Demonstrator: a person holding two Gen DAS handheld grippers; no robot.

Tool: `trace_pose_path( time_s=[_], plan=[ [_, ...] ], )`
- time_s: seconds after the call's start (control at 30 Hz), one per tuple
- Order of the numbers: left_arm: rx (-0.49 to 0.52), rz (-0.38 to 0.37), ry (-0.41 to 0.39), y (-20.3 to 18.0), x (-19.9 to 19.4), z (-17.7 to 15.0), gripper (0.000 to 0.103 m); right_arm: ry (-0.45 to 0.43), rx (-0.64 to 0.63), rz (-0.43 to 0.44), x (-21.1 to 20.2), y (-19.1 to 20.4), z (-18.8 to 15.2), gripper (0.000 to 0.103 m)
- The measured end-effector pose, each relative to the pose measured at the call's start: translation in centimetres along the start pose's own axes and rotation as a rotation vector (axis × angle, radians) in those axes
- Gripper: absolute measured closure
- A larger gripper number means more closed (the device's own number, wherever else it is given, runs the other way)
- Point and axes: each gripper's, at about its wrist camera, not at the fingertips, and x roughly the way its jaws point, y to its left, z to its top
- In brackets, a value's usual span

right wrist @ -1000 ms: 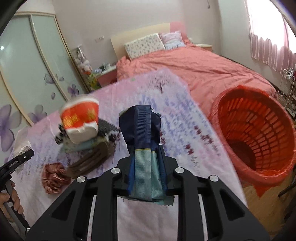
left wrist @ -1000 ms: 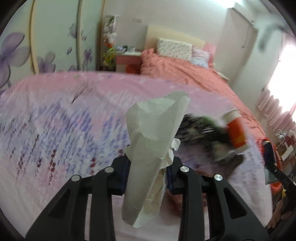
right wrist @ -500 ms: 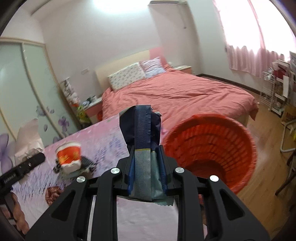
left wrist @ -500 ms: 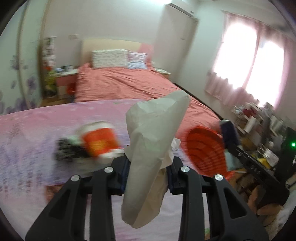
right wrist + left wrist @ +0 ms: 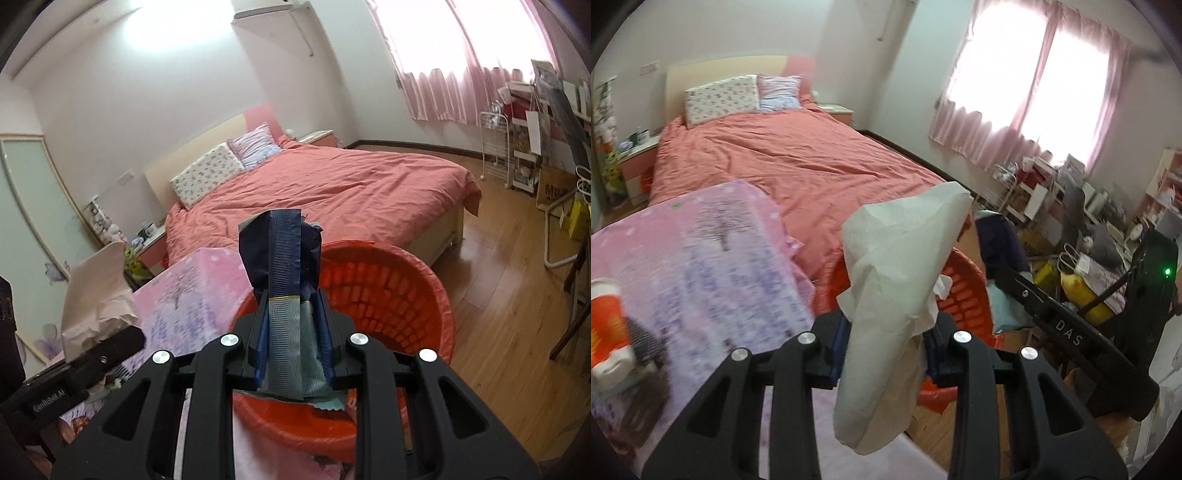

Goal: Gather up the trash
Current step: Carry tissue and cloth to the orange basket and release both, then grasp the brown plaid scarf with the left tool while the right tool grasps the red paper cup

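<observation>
My left gripper [image 5: 886, 332] is shut on a crumpled white paper tissue [image 5: 901, 273], held in front of the red plastic basket [image 5: 964, 299]. My right gripper [image 5: 293, 325] is shut on a dark blue and teal snack wrapper [image 5: 284, 273], held over the near rim of the same red basket [image 5: 388, 295]. The right gripper and its wrapper [image 5: 1001, 240] show in the left wrist view beyond the basket. The left gripper's tissue [image 5: 99, 295] shows at the left of the right wrist view.
A table with a pink and purple floral cloth [image 5: 701, 258] holds a red and white paper cup [image 5: 605, 325] and dark trash at its left. A bed with a salmon cover [image 5: 332, 195] lies behind. Wood floor [image 5: 509, 295] and cluttered shelves [image 5: 1071, 206] are at the right.
Both grippers swung right, away from the table's trash pile toward the red basket. The basket is now close under both held items. The cup slid to the left edge of the left view.
</observation>
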Motion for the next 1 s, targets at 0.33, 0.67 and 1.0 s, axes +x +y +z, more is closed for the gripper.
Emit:
trace_pose_path(
  time_s=[0.33, 0.67, 1.0],
  plan=[
    [0.026, 0.046, 0.077, -1.0, 6.9, 0.3, 0.044, 0.071, 0.091, -0.013, 3.3, -3.5, -0.2, 0.053],
    [0.029, 0.132, 0.078, 1.6, 3.2, -2.1, 0.031, 0.033, 0.000, -0.086, 0.7, -1.5, -1.5, 0.040],
    [-0.010, 0.330, 0.049, 8.9, -7.5, -8.8, 0.031, 0.069, -0.125, -0.012, -1.2, 4.1, -4.3, 0.040]
  ],
)
